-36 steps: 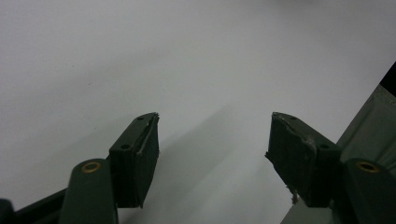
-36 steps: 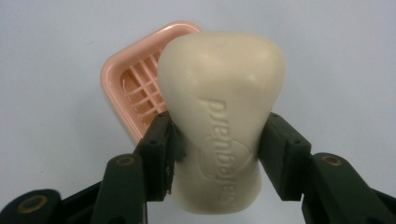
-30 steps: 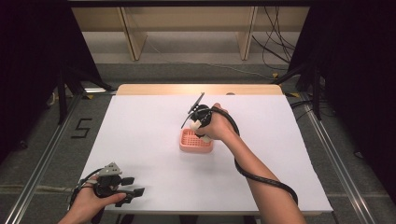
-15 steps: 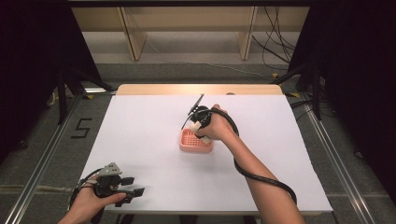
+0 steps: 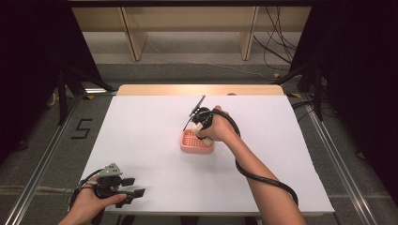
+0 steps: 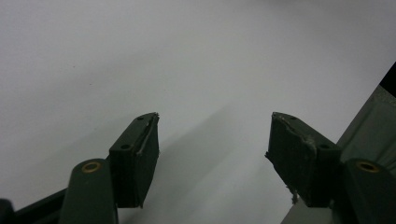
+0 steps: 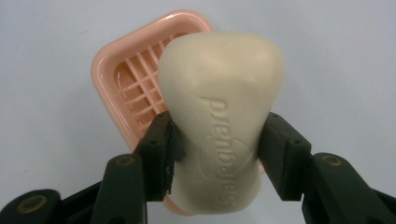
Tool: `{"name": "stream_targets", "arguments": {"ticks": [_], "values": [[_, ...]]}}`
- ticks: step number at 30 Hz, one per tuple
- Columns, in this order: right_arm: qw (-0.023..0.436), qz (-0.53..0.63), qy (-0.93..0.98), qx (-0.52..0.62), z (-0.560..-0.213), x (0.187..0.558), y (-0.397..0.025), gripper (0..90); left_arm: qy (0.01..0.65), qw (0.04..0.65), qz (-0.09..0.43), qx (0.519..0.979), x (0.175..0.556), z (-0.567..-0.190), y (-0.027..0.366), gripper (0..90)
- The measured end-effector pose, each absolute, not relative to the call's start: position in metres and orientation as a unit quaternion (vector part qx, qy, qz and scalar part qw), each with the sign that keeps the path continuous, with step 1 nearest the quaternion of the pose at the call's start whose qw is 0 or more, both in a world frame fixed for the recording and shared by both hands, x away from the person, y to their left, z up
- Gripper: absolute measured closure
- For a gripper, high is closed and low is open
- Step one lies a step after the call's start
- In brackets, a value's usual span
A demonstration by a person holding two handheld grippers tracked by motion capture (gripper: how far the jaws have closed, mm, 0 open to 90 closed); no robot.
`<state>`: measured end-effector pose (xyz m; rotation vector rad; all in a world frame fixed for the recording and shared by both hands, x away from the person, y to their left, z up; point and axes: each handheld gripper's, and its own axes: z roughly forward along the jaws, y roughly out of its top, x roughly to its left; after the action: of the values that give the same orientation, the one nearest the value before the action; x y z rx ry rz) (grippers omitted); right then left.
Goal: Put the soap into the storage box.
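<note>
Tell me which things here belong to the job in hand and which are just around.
In the job:
- soap, clamped in the right tool
- pink soap dish, directly under the soap
- table, which bears the dish

Just around:
- left tool, open on nothing near the table's front corner
- wooden shelf beyond the table
- cables on the floor

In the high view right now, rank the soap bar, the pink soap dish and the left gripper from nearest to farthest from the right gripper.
1. Soap bar: clamped between the jaws of the right gripper.
2. Pink soap dish: directly under it, mid-table.
3. Left gripper: far off at the near left table edge, jaws open over bare white surface.
</note>
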<state>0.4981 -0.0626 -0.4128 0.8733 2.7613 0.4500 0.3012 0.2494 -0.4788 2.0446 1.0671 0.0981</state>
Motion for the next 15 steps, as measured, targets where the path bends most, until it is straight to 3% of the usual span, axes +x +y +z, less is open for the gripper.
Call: {"name": "stream_targets", "arguments": {"ticks": [15], "values": [[0.105, 0.150, 0.941, 0.284, -0.4161, 0.4988, -0.0594, 50.6, 0.421, 0.403, 0.040, 0.812, 0.3014, -0.4787, 0.2501, 33.2]]}}
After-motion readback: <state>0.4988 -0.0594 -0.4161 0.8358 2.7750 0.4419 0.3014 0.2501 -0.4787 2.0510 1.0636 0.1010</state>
